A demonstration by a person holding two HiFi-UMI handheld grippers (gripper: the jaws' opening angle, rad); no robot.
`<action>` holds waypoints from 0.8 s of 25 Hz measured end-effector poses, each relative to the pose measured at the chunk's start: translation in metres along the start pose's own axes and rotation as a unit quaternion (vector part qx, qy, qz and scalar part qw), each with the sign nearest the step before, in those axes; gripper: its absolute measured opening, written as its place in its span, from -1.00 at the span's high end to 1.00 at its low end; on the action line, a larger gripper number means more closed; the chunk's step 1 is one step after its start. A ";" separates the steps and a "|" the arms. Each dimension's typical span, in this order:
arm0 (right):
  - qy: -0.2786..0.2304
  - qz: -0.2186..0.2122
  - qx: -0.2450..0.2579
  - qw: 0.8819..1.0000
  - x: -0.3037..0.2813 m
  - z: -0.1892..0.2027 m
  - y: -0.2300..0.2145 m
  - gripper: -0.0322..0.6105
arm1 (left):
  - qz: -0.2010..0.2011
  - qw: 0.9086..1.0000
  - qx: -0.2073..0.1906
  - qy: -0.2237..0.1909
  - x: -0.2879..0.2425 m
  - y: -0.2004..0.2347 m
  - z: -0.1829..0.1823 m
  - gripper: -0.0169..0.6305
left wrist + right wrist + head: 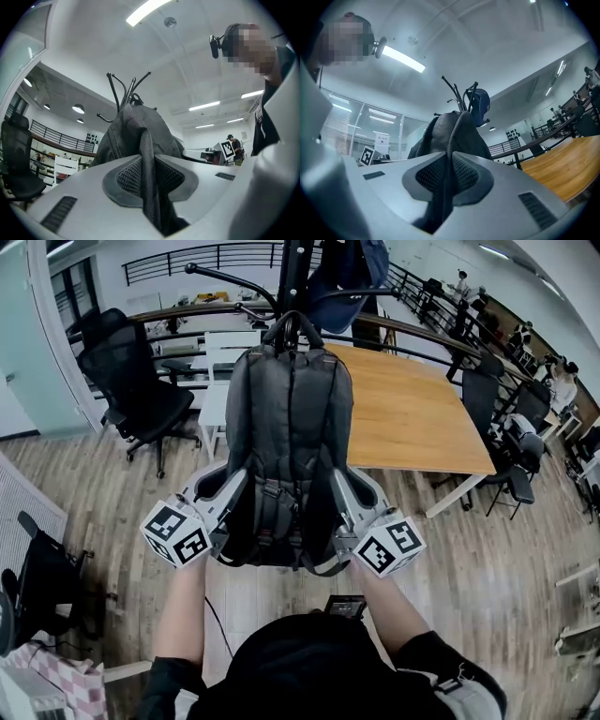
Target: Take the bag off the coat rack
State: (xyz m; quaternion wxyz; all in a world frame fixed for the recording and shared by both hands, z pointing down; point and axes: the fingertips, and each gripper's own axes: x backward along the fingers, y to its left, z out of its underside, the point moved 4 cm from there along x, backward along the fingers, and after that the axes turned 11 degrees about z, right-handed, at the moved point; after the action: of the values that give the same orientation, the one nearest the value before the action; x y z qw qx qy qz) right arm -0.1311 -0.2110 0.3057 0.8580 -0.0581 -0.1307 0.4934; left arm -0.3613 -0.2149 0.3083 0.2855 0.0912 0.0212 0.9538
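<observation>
A dark grey backpack [289,418] hangs by its top handle from a black coat rack [292,277]. Its back panel and straps face me. My left gripper [228,495] is shut on the lower left edge of the bag, and my right gripper [345,498] is shut on the lower right edge. In the left gripper view a fold of the backpack [133,133] is pinched between the pads of the left gripper [149,176], with the rack's hooks [124,91] above. The right gripper view likewise shows backpack [450,131] fabric clamped in the right gripper [449,176].
A blue cap [347,277] hangs on the rack above the bag. A wooden table [412,418] stands behind and to the right, a black office chair [136,381] to the left. A railing [187,310] runs behind the rack. More chairs and people are at the far right.
</observation>
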 end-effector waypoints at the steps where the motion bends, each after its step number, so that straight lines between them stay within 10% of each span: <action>1: -0.003 -0.002 0.003 1.000 0.003 -0.003 0.001 0.71 | -0.002 1.000 -0.006 0.003 -0.001 -0.004 -0.002 0.68; 20: 0.059 -0.020 -0.027 0.998 0.085 0.035 0.025 0.73 | -0.023 0.998 0.059 0.017 0.051 -0.085 0.043 0.70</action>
State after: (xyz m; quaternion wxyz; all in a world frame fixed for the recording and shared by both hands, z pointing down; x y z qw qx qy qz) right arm -0.1207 -0.1260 0.3475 0.8718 -0.1077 -0.0946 0.4684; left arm -0.3488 -0.1163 0.3506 0.3008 0.0914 0.0840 0.9456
